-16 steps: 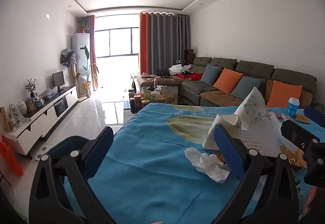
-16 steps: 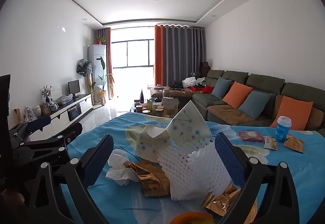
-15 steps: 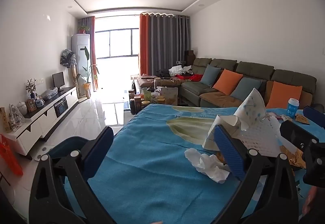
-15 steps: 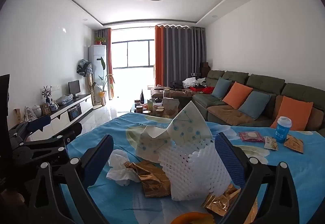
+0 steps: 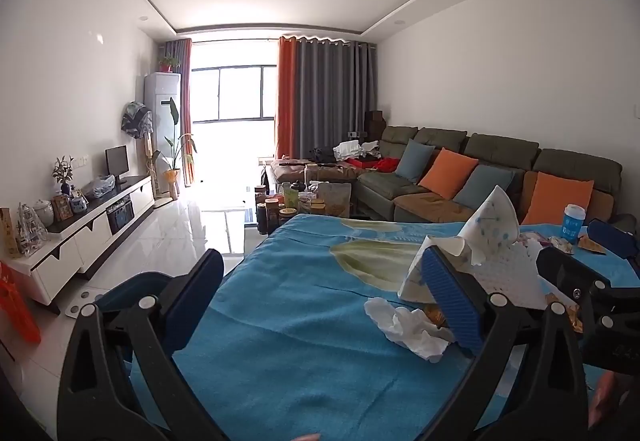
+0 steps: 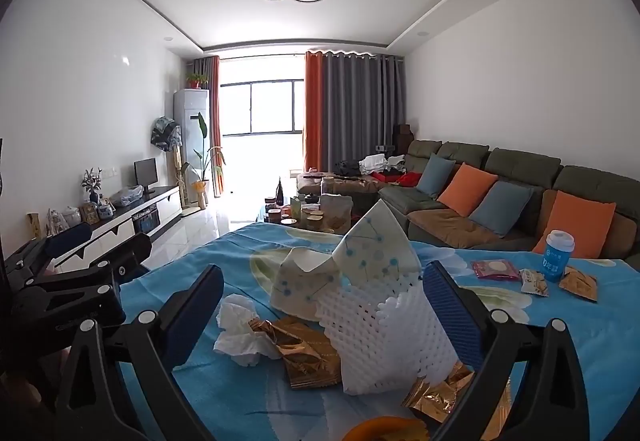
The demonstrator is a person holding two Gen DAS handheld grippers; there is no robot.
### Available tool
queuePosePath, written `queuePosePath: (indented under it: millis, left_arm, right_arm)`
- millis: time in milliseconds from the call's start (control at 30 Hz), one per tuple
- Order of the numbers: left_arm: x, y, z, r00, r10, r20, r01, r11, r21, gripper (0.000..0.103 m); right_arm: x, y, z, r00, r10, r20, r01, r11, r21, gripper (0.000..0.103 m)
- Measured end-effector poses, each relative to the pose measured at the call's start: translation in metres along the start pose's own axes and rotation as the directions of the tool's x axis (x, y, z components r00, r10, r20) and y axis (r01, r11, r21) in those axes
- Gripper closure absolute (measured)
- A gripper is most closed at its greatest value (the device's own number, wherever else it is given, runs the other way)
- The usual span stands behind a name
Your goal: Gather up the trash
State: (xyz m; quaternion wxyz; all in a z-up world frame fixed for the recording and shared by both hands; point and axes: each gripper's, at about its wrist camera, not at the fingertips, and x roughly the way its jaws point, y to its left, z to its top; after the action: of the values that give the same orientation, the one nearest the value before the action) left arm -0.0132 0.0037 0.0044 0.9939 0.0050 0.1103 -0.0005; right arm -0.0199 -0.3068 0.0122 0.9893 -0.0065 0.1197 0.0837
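Right gripper [image 6: 320, 305] spread wide, its 2 blue pads framing the trash pile and gripping nothing. Between the pads stands a white foam net sleeve [image 6: 380, 337], upright on the blue tablecloth [image 6: 208, 393]. Touching its left base, a gold foil wrapper [image 6: 304, 353], and just left of that a crumpled white tissue [image 6: 240, 333]. Behind the sleeve, a torn white paper box with blue dots [image 6: 360, 261] rises to a peak. At the sleeve's right base, another gold wrapper [image 6: 436, 393]; an orange object at the bottom edge is too cropped to name.

Left gripper [image 5: 324, 301] also wide and empty, over bare cloth at the table's left side. Its right pad sits in front of the dotted box [image 5: 488, 225], with the tissue [image 5: 408, 325] just beside that pad.

Further out on the right: a blue cup [image 6: 558, 255] with 3 snack packets around it, well apart from the pile. Beyond the table, a sofa [image 6: 500, 197] with orange and blue cushions.
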Motion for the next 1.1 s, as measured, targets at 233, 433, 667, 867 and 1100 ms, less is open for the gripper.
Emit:
queuePosePath:
  millis: [233, 433, 667, 867, 1100]
  left_arm:
    - [-0.0029, -0.0006, -0.0019, 1.0, 0.001, 0.013, -0.001, 1.0, -0.001, 0.006]
    - [-0.0058, 0.0006, -0.002, 1.0, -0.001, 0.027, 0.001, 1.0, 0.001, 0.006]
    - [-0.0097, 0.0007, -0.0016, 0.999, -0.007, 0.037, 0.007, 1.0, 0.006, 0.006]
    - [-0.01, 0.0002, 0.0001, 0.999, -0.003, 0.041, 0.002, 1.0, 0.006, 0.006]
    - [-0.0086, 0.0, 0.0008, 0.999, 0.0, 0.04, 0.0, 1.0, 0.002, 0.006]
  right_arm:
    - [-0.0016, -0.0061, 0.0005, 1.0, 0.001, 0.01, -0.001, 1.0, 0.009, 0.007]
    - [-0.0025, -0.0074, 0.0003, 1.0, -0.005, 0.012, 0.005, 1.0, 0.011, 0.007]
    - [-0.0038, -0.0084, 0.0001, 1.0, -0.008, 0.014, 0.008, 1.0, 0.015, 0.007]
    - [-0.0039, -0.0086, 0.0, 1.0, -0.007, 0.014, 0.007, 1.0, 0.016, 0.007]
    - [-0.0026, -0.0094, -0.0002, 1.0, -0.009, 0.014, 0.009, 1.0, 0.017, 0.007]
